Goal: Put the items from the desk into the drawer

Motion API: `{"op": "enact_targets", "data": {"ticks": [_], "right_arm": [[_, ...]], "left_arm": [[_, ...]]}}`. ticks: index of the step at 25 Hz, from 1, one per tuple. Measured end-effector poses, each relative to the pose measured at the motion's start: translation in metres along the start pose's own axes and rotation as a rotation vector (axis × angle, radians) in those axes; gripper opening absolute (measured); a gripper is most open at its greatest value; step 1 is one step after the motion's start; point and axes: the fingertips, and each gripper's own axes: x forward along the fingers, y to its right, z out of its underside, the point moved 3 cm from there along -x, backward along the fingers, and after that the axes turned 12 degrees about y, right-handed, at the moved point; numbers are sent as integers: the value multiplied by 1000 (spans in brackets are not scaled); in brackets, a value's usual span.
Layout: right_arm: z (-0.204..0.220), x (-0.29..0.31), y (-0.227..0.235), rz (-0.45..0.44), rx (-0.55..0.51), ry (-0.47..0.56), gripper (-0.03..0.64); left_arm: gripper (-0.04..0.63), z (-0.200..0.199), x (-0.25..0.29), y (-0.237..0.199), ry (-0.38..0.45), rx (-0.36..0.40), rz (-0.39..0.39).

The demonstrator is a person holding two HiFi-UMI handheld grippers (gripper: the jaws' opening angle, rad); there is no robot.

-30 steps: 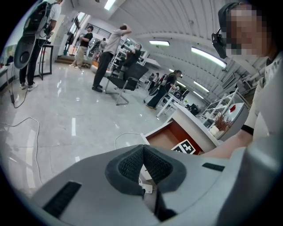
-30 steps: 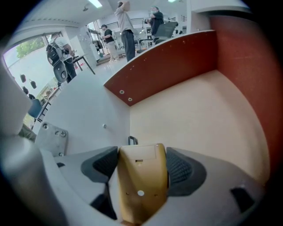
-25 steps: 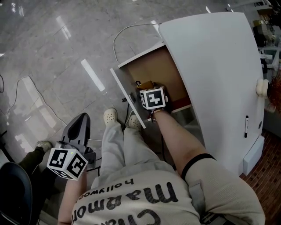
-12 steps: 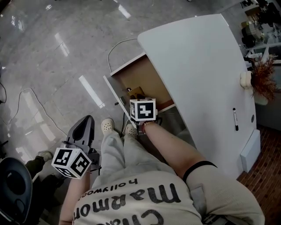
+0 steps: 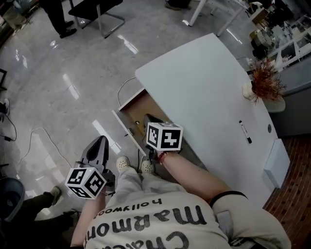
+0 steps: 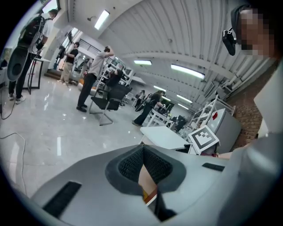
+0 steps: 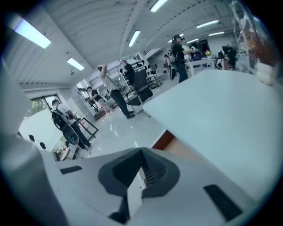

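Note:
A white desk (image 5: 204,97) stands with its wooden drawer (image 5: 132,111) pulled open at the left end. A black pen (image 5: 245,132) lies on the desk near its right edge. My right gripper (image 5: 149,118) hangs above the drawer's front part. Its jaws have just been closing and now meet with nothing between them, as the right gripper view shows at the right gripper (image 7: 142,152). My left gripper (image 5: 101,140) is lower left, over the floor, beside the person's leg. In the left gripper view the left gripper (image 6: 143,150) is shut and empty.
A vase of dried reddish plants (image 5: 262,86) stands at the desk's far right. A cable (image 5: 122,92) runs over the glossy floor by the drawer. A dark chair (image 5: 9,197) is at the lower left, another chair (image 5: 99,12) and standing people are farther off.
My right gripper has lifted up out of the drawer. The left gripper has risen too. The head view now takes in more of the desk and the room.

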Motion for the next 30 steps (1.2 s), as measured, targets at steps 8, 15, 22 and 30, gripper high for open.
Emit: {"op": "enact_targets", "data": {"ticks": [8,15,22,30], "right_arm": [[-110,-66,-10,-74,59,268,3],[-173,-114,-18,-107,49,428,3],[-212,-157,-37,-136,-140,557,3],[-216,-176,-33,-121,-258,588,3]], "left_arm": [[2,-59,5,46,126,54,59],[2,-102,8,78,224,99,110],[2,-129,8,105,292,136,150],[2,-133,8,121,326,136,171]]}}
